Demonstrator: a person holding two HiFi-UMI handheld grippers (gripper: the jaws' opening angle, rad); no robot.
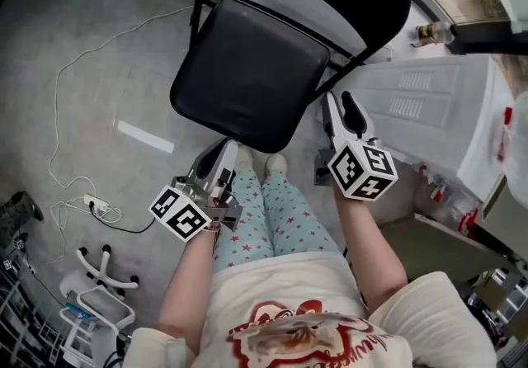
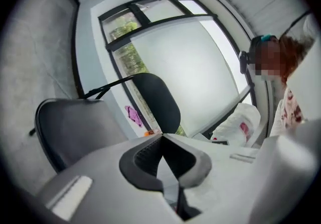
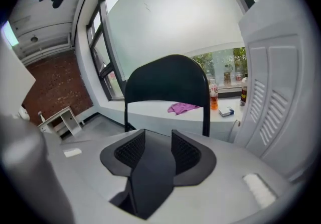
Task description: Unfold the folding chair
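Now the folding chair (image 1: pixel 247 69) stands open; left gripper (image 1: pixel 221 157) pressed together, right gripper (image 1: pixel 340 107) spread, both empty. Bumping its seat could tip it.

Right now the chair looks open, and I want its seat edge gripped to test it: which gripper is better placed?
Probably the right gripper: its jaws stand apart, empty, beside the right edge of the seat. The left gripper has its jaws together.
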